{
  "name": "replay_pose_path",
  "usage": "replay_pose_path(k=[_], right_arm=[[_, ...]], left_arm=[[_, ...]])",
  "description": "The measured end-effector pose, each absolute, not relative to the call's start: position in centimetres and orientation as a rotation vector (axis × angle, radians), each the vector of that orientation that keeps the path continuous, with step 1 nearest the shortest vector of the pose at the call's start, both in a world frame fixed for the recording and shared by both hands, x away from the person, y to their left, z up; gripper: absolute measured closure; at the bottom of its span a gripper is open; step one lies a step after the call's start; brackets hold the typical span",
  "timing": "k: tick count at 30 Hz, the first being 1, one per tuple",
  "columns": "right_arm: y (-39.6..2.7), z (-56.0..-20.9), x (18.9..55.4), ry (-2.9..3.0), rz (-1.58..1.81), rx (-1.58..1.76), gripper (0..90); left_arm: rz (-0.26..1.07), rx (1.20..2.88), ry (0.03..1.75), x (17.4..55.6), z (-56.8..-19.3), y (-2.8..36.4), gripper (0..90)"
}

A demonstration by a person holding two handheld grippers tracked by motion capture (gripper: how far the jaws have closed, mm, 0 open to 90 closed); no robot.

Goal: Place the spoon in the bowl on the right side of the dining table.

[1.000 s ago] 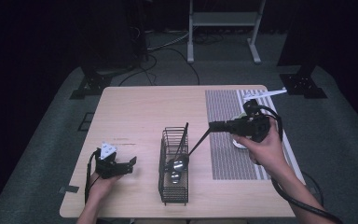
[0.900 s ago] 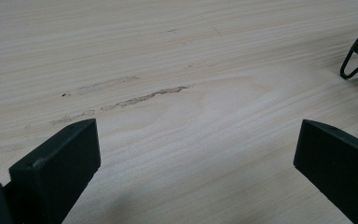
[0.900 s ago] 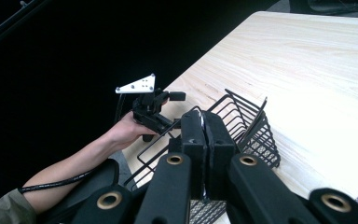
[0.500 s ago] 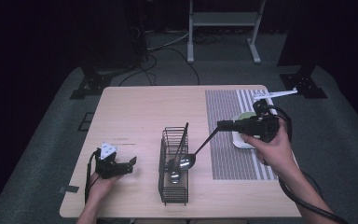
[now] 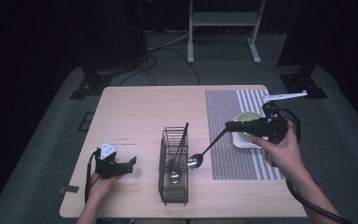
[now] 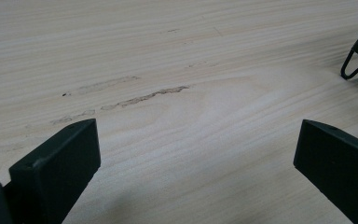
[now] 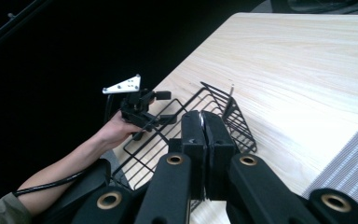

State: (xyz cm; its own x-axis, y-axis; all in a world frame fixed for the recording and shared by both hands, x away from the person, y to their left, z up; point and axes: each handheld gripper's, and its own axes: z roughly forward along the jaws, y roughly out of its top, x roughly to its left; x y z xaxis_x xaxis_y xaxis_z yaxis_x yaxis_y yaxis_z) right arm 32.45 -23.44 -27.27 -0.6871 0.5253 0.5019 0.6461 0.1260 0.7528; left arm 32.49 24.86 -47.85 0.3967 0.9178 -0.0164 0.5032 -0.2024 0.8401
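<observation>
My right gripper is shut on the dark handle of a spoon, whose shiny bowl hangs low just to the right of the black wire basket. In the right gripper view the jaws are pressed together over the basket. Another utensil leans inside the basket. My left gripper rests on the table left of the basket. Its jaws are open over bare wood with nothing between them.
A green bowl sits on a white square dish on a striped placemat at the right, under my right hand. A white utensil lies at the mat's far corner. The left gripper also appears beyond the basket.
My right gripper has moved to the right with the spoon. The spoon's bowl went from over the basket to just outside its right side. The left gripper stayed put.
</observation>
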Motion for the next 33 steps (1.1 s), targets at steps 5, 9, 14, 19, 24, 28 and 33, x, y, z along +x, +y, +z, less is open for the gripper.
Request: replay_pose_path(k=[5,9,14,19,24,28,33], right_arm=[[-24.3,-27.5,32.4,-2.263,-1.612,-1.215,88.6],[-25.0,-27.9,32.4,-2.254,-1.611,-1.237,88.6],[-25.7,-28.7,32.5,-2.253,-1.592,-1.262,88.6],[-26.1,-29.1,32.5,-2.25,-1.584,-1.279,88.5],[-26.5,-29.8,32.6,-2.25,-1.565,-1.301,88.5],[-26.9,-30.5,32.6,-2.24,-1.554,-1.317,88.6],[-27.1,-31.0,32.6,-2.232,-1.55,-1.326,88.5]], left_arm=[[0.648,1.847,1.228,32.5,-47.8,24.9,0.0],[0.649,1.845,1.229,32.5,-47.9,24.9,0.0],[0.647,1.844,1.231,32.5,-47.8,24.9,0.0],[0.648,1.844,1.23,32.5,-47.8,24.9,0.0],[0.646,1.848,1.23,32.5,-47.8,24.9,0.0],[0.648,1.848,1.229,32.5,-47.8,24.9,0.0],[0.648,1.848,1.229,32.5,-47.8,24.9,0.0]])
